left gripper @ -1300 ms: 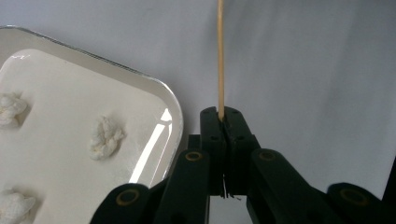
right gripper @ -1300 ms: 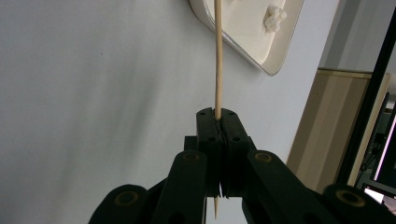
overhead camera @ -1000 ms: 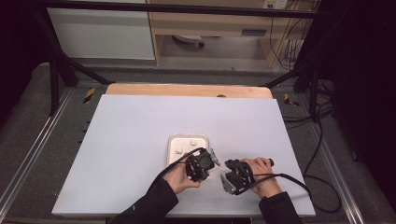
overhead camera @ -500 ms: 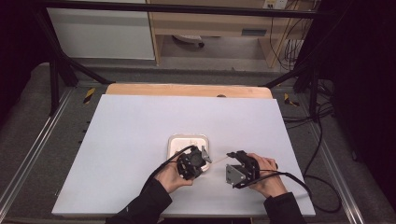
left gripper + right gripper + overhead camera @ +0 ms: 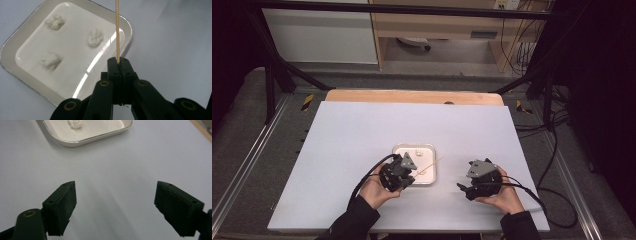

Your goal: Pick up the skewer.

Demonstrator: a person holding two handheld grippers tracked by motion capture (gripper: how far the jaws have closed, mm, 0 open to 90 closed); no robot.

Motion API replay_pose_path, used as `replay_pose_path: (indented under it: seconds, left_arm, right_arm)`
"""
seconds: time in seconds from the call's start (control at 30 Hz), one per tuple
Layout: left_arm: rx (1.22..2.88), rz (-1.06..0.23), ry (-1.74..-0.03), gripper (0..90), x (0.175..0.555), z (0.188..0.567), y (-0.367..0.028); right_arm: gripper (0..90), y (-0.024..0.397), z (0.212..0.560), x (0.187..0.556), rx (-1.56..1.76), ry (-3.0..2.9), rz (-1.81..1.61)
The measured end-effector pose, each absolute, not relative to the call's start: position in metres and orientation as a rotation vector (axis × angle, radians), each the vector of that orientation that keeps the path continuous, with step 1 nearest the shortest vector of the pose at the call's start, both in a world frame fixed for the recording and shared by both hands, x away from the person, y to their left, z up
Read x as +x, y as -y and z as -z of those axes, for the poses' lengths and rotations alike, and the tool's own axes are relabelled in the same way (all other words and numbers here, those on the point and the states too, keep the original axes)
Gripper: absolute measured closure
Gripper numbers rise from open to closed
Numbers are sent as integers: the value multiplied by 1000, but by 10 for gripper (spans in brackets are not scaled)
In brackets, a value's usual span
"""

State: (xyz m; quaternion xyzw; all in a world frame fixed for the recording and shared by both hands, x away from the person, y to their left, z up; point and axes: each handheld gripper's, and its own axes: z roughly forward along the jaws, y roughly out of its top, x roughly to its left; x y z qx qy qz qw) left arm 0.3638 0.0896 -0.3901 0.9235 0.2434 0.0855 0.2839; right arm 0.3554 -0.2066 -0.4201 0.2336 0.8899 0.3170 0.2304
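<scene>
My left gripper [image 5: 119, 65] pinches a wooden skewer [image 5: 117, 30] beside the tray [image 5: 126, 27]; up close I count three white lumps [image 5: 95, 38]. My right gripper [image 5: 115, 207] has just been opening, nothing between its jaws.

Left gripper [image 5: 408, 172]: jaws pressed tight together, pinching something thin, held in the left hand [image 5: 377, 187].
Right gripper [image 5: 463, 187]: jaws wide apart, just been opening, nothing between them, held in the right hand [image 5: 502, 195].
</scene>
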Motion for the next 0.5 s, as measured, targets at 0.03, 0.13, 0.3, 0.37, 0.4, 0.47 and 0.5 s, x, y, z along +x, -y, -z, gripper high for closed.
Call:
replay_pose_path:
  seconds: [0.03, 0.13, 0.3, 0.37, 0.4, 0.47, 0.5]
  left_arm:
    - [2452, -234, -661, 888, 363, 390, -94]
    - [2390, -244, -689, 888, 360, 390, -107]
    - [2298, -269, -746, 888, 355, 391, -129]
    - [2260, -278, -773, 888, 354, 392, -139]
    - [2241, -277, -784, 888, 353, 392, -144]
    - [2200, -290, -811, 888, 351, 393, -154]
    - [2177, -285, -823, 887, 350, 394, -159]
  right_arm:
    - [166, 208, 421, 355, 685, -2450, -897]
    - [114, 212, 424, 356, 787, -2453, -962]
    - [46, 214, 427, 357, 904, -2462, -1009]
    - [33, 213, 428, 356, 927, -2462, -1034]
    - [27, 212, 428, 356, 939, -2462, -1052]
    - [24, 211, 428, 356, 943, -2456, -1091]
    - [20, 210, 428, 355, 940, -2451, -1110]
